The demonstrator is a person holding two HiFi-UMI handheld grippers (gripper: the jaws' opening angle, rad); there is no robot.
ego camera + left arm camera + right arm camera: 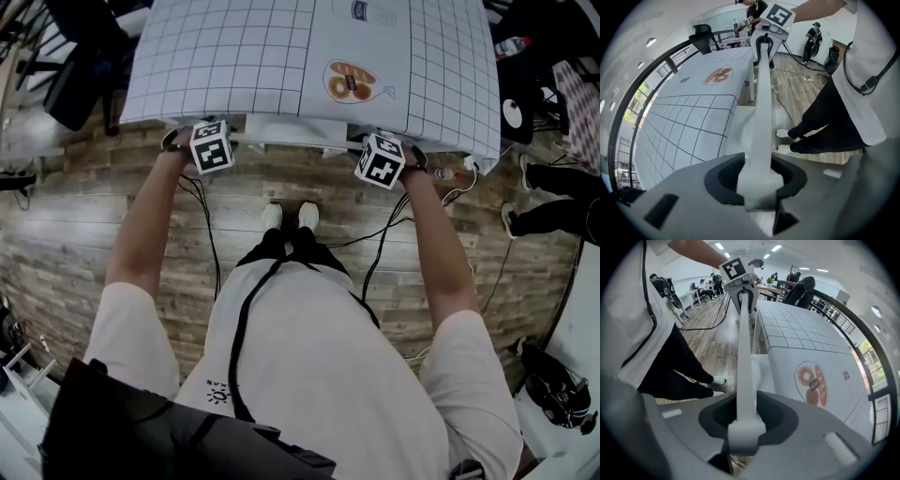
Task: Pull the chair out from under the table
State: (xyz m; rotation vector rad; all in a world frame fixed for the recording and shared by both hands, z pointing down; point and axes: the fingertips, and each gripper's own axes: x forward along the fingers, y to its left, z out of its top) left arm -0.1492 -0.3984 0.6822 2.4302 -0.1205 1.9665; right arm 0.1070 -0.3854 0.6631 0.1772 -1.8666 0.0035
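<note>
A white chair is tucked under a table (234,56) that wears a pale grid-lined cloth with a doughnut picture. Only the chair's top rail (295,142) shows at the table's near edge in the head view. My left gripper (204,146) is shut on the rail's left end and my right gripper (384,159) on its right end, both pointing steeply down. In the left gripper view the rail (761,117) runs from my jaws (757,187) to the other gripper (771,23). The right gripper view shows the rail (744,362) clamped the same way (745,427). The seat and legs are hidden.
Black cables (202,225) trail over the wood floor beside my white shoes (289,216). Another person's legs (553,202) stand at the right. A dark office chair (84,66) sits at the table's far left. Several people stand farther back (665,287).
</note>
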